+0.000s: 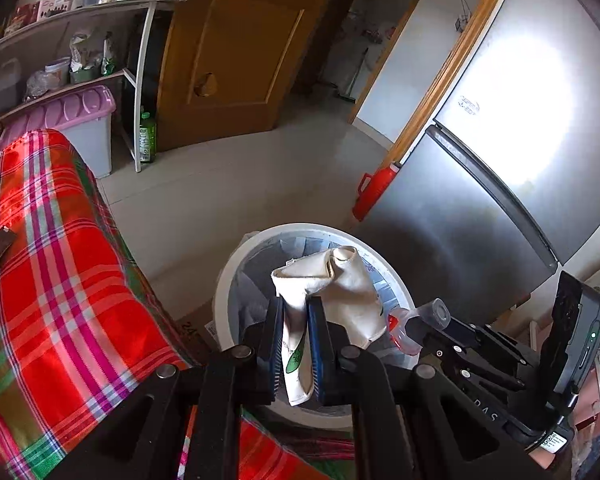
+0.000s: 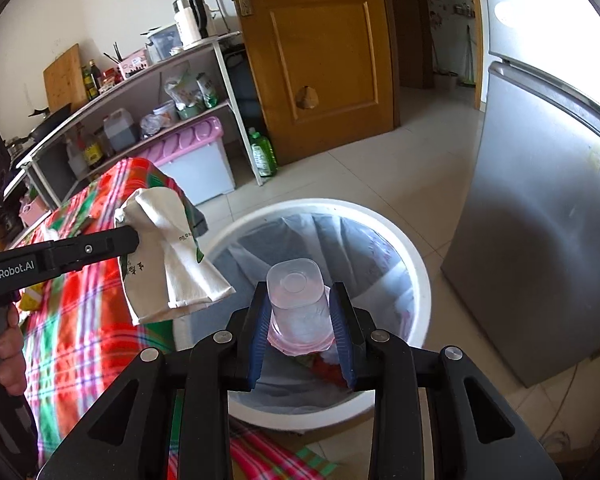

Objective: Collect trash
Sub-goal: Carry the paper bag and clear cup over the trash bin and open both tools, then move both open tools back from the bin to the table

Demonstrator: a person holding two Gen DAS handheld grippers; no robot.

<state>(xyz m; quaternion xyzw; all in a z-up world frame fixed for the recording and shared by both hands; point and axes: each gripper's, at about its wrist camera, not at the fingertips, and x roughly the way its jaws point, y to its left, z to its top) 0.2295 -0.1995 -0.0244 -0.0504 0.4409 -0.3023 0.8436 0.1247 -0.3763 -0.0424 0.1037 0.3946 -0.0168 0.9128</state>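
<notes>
Both pieces were lifted but undropped: left gripper (image 1: 294, 344) clenched a carton (image 1: 328, 288), right gripper (image 2: 300, 332) a cup (image 2: 296, 304), over the bin (image 2: 412, 256).

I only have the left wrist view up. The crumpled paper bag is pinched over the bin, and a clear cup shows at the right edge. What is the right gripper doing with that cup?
Observer: The right gripper is shut on the clear plastic cup, with the jaws on its sides, above the white trash bin.
Operator: Anything in the bin already?
Observer: Yes, something red and white lies low in the liner, under the cup.
Operator: Is my bag centred over the bin?
Observer: It doesn't look centred. In the right wrist view the paper bag hangs near the bin's left rim, next to the plaid tablecloth.
</notes>
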